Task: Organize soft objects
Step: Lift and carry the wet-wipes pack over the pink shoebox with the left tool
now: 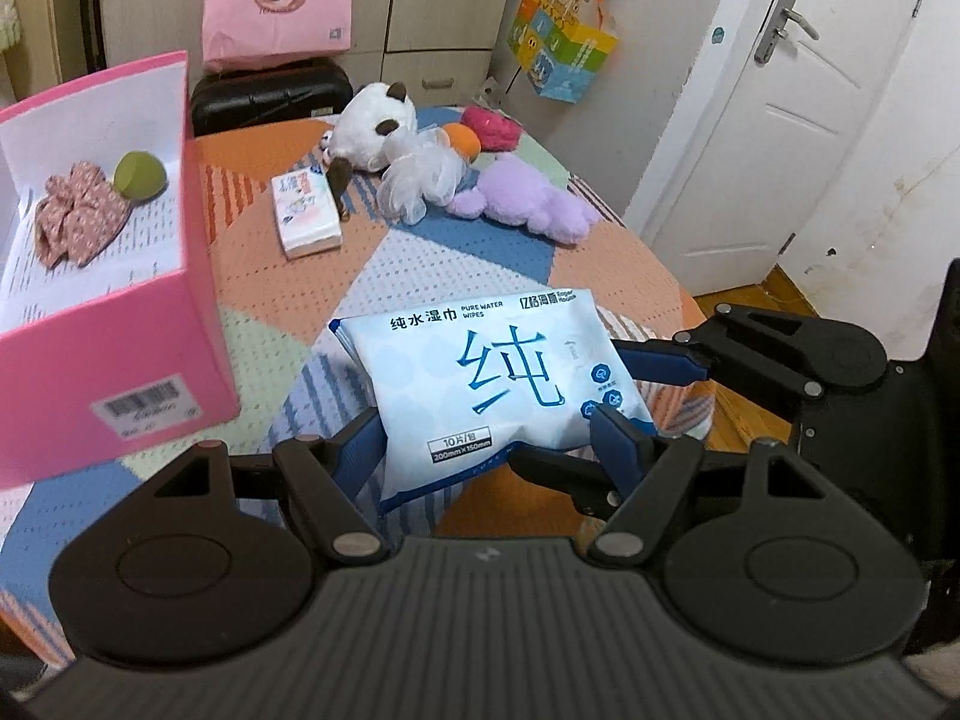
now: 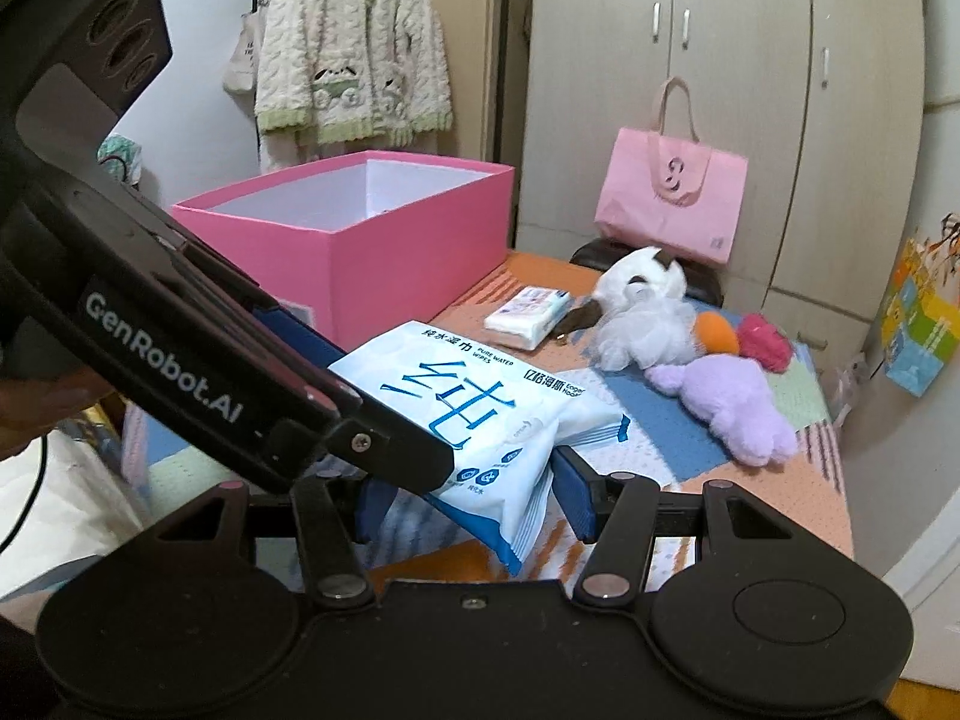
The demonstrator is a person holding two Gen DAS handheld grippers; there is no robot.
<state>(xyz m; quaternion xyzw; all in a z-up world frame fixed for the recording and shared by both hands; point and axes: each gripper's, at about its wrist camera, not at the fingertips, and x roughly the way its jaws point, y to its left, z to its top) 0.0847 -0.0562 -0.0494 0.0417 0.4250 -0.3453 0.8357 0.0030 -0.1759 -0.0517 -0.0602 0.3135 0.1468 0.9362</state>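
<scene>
A blue and white pack of wet wipes (image 1: pixel 480 384) is held up above the patterned table cover (image 1: pixel 456 252) by both grippers at once; the left gripper (image 1: pixel 489 450) is closed on the near end of the pack, with its blue fingers (image 1: pixel 621 441) pressed on both sides; the right gripper (image 2: pixel 474 492) is closed on the other end, and the pack is bent between its pads; a pink box (image 1: pixel 120 354) is seen close by on the left, with a flowery cloth (image 1: pixel 75 219) and a green ball (image 1: pixel 141 175) inside it; farther back on the table a small tissue pack (image 1: pixel 303 213), a white plush toy (image 1: pixel 375 132), a white mesh puff (image 1: pixel 420 177), an orange ball (image 1: pixel 463 141), a pink fluffy thing (image 1: pixel 491 125) and a purple plush toy (image 1: pixel 528 201) are laid near each other.
</scene>
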